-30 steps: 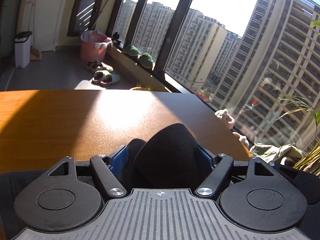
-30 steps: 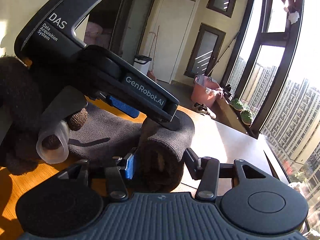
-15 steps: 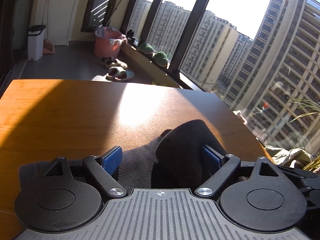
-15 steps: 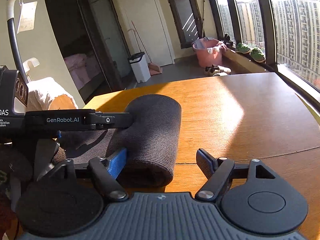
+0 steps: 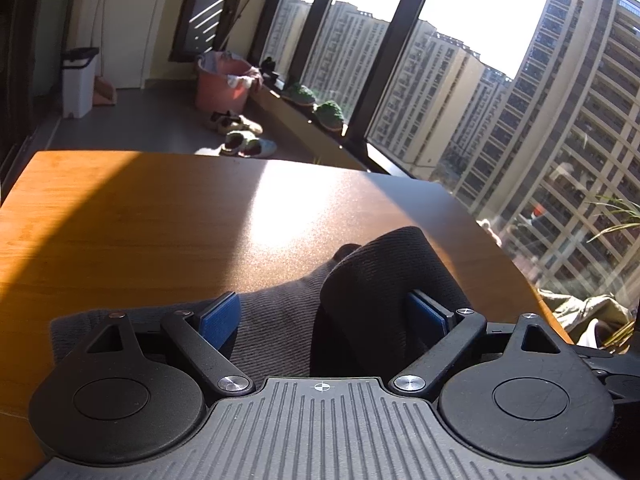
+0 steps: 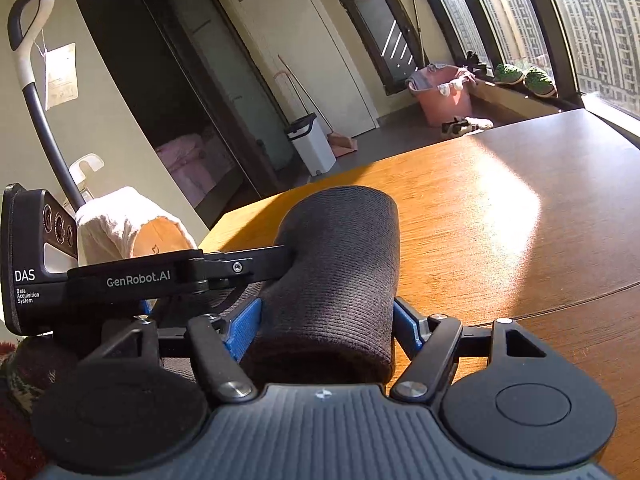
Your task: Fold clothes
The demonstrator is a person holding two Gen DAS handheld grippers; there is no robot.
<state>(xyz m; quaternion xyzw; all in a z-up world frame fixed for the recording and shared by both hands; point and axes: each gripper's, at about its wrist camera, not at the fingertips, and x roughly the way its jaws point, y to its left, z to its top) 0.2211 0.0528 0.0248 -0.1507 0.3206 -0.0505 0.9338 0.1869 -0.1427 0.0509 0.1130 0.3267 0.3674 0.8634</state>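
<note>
Garment, dark grey ribbed knit, on wooden table. One end turned over into a thick roll; remainder lies flat toward the left gripper.

Right gripper: jaws part-spread, blue pads touching either flank of the roll; roll fills the gap between them. Whether the pads press into it or merely rest against it, cannot tell for certain; the cloth shows no clear pinch mark.

Left gripper: jaws spread wide. Flat cloth and a raised fold lie between the pads; right pad touches the fold, left pad stands beside the flat part. In the right wrist view this gripper reaches in from the left, its black finger touching the roll's side, body marked "GenRobot.AI" and "DAS".

Table: orange-brown top, half in shade, bright sun patch near the middle, rounded far edge.

Surroundings, from the table outward:
- Pink tub with laundry, on the floor by the window.
- Slippers on the floor near the tub.
- White bin against the wall.
- Green shoes on the sill.
- Windows, dark frames, tower blocks beyond.
- Towel, white, draped over something behind the left gripper.
</note>
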